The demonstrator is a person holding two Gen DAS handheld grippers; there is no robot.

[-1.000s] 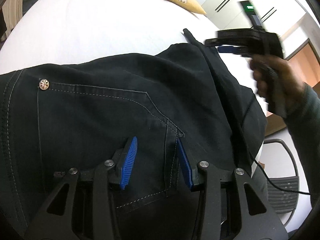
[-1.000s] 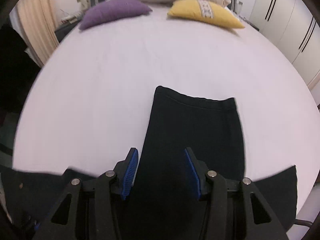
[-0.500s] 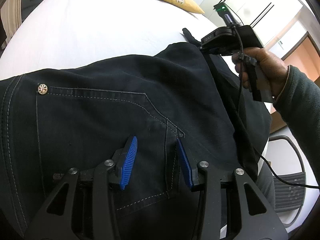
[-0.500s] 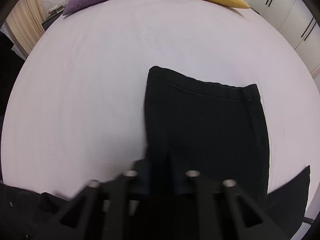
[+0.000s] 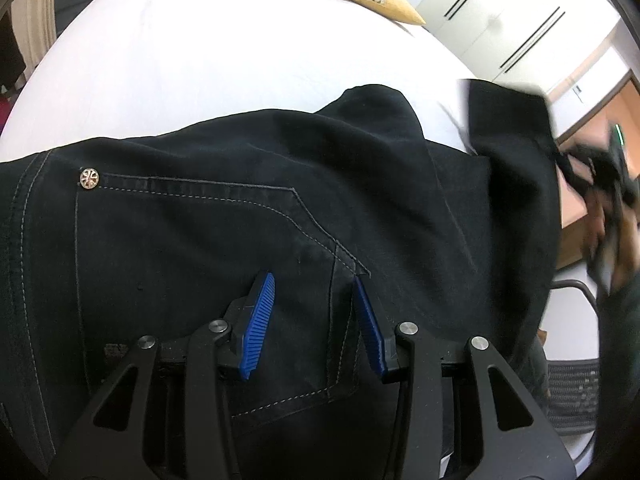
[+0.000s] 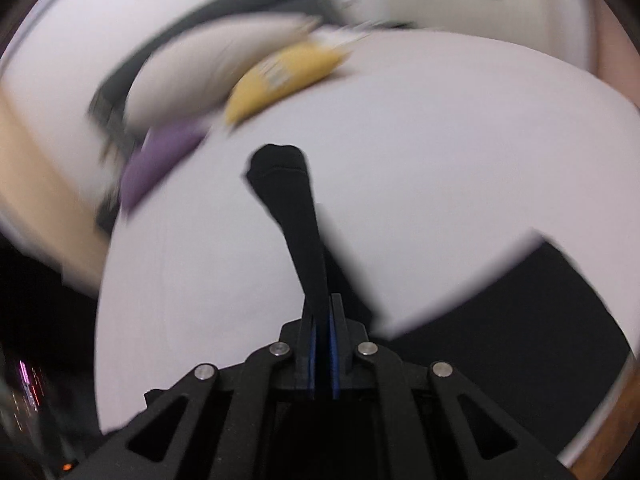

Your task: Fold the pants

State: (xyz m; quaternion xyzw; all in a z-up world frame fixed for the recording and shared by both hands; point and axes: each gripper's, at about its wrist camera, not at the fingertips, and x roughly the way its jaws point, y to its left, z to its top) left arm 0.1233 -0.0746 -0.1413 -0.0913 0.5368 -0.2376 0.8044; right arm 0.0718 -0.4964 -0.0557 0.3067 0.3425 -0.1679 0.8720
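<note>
Black pants (image 5: pixel 200 240) lie across a white bed (image 5: pixel 200 60), back pocket and a metal rivet facing up. My left gripper (image 5: pixel 312 280) hovers low over the pocket seam, blue pads apart, gripping nothing. In the right wrist view my right gripper (image 6: pixel 322 308) has its jaws closing, with the pads pinching a pant leg (image 6: pixel 288 192) that stretches away from them, its hem end bunched and lifted off the sheet. From the left wrist view that lifted leg (image 5: pixel 508 128) hangs blurred at the right, with the hand and right gripper (image 5: pixel 600 176) behind it.
A yellow pillow (image 6: pixel 280 76), a purple one (image 6: pixel 156 160) and a white one (image 6: pixel 208 76) lie at the head of the bed. White wardrobe doors (image 5: pixel 500 8) stand beyond. A mesh chair (image 5: pixel 576 392) stands past the bed's right edge.
My right gripper has shut on the pant leg, then swung right and rolled, lifting the leg off the bed. The left gripper has stayed over the pocket.
</note>
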